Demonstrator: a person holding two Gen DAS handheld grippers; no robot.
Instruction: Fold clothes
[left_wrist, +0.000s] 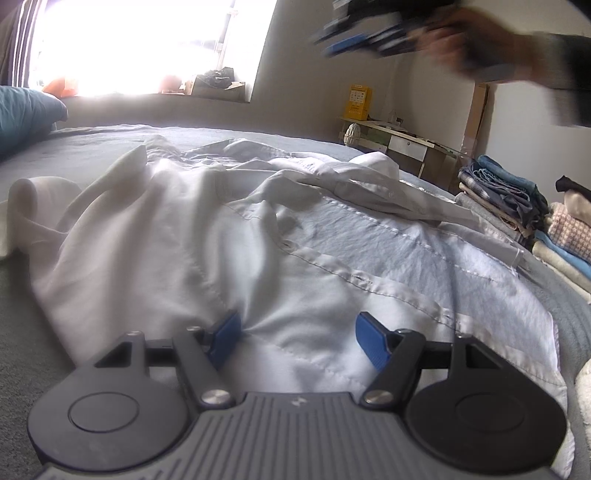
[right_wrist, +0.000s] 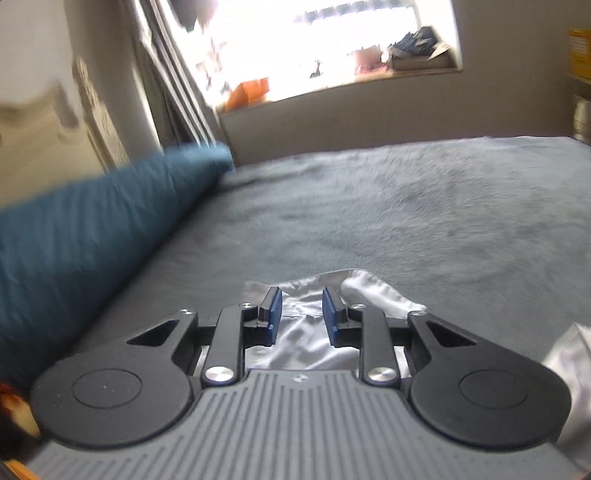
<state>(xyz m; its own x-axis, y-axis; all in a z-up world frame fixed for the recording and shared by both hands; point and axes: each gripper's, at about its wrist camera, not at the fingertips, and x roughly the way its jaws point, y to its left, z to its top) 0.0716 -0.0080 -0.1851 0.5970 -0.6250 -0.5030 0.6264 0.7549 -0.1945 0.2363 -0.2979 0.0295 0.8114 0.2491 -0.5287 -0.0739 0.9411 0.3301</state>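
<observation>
My left gripper (left_wrist: 297, 334) rests low on the pale blue shirt (left_wrist: 258, 236), jaws spread wide with a bulge of cloth between the blue pads, neither pad pinching it, so it holds nothing; I judge it is there to pin the near hem to the grey bed cover (left_wrist: 92, 144). My right gripper (right_wrist: 302, 314) is up in the air, seen blurred at the top right of the left view, jaws narrowed to a small gap and empty, with only the collar end of the shirt showing below and behind its fingertips. The shirt lies straight ahead of my left gripper and spreads to both sides, still rumpled, one sleeve (left_wrist: 48, 206) bunched to the far left and the other side heaped to the far right. Its long axis runs away from my left gripper, hem nearest, collar (left_wrist: 251, 147) farthest, and the button placket (left_wrist: 369, 280) slants from the centre off to the right. To do this step well I think I should keep the left pads down as an anchor, bring the right gripper to the heaped right side, take it near the shoulder seam and not by loose cloth, and lay it across parallel to that axis, so the fold edge comes out straight. The stack of folded clothes (left_wrist: 517, 206) sits well off to the right.
</observation>
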